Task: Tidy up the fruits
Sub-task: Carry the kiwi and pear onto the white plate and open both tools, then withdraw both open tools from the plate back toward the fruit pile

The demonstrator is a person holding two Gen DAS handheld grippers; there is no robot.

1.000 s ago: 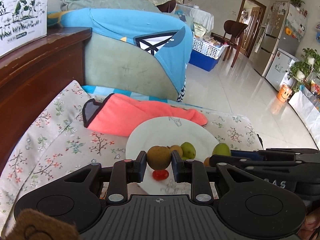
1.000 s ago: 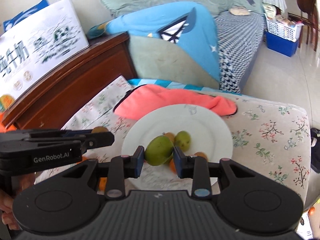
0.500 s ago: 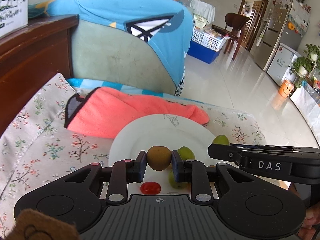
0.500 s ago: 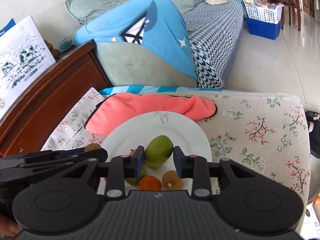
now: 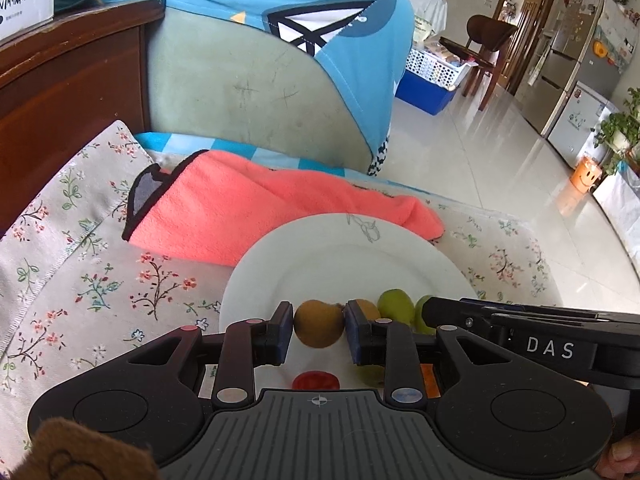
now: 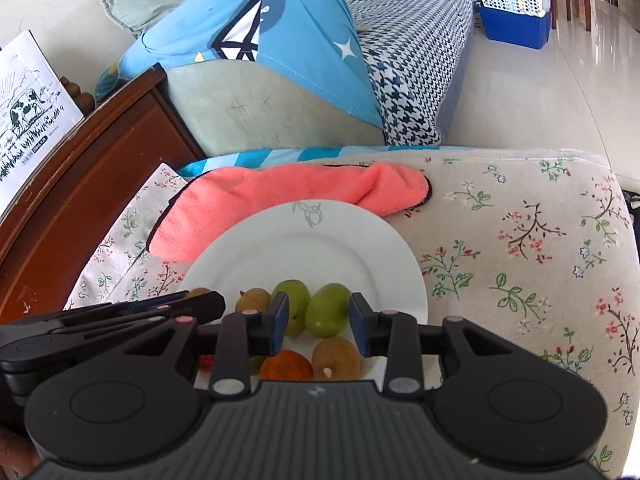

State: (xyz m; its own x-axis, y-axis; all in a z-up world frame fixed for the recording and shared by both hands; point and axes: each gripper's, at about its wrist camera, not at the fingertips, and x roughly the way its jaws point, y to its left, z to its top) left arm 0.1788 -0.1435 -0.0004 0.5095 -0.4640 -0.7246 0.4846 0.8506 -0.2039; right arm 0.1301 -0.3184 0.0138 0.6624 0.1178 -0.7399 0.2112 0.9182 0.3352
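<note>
A white plate (image 5: 340, 248) rests on the floral cloth. My left gripper (image 5: 319, 332) hangs low over the plate's near side with a brown kiwi (image 5: 319, 322) filling the gap and touching both pads; its jaws are starting to open. A red tomato (image 5: 315, 381) lies below it on the plate. My right gripper (image 6: 319, 320) is opening; the green fruit (image 6: 329, 316) between its jaws lies on the plate, clear of the left pad. A second green fruit (image 6: 294, 300), an orange (image 6: 286, 366) and a brown fruit (image 6: 336, 358) sit around it.
A pink towel (image 5: 248, 208) lies folded behind the plate, touching its far rim. A dark wooden cabinet (image 5: 60, 100) stands at the left and a sofa with a blue cover (image 6: 260, 40) behind. The floral cloth (image 6: 520, 260) extends to the right of the plate.
Both grippers came down and forward over the plate. The green fruit has left the right pads and now lies on the plate. The kiwi sits slightly lower between the left pads.
</note>
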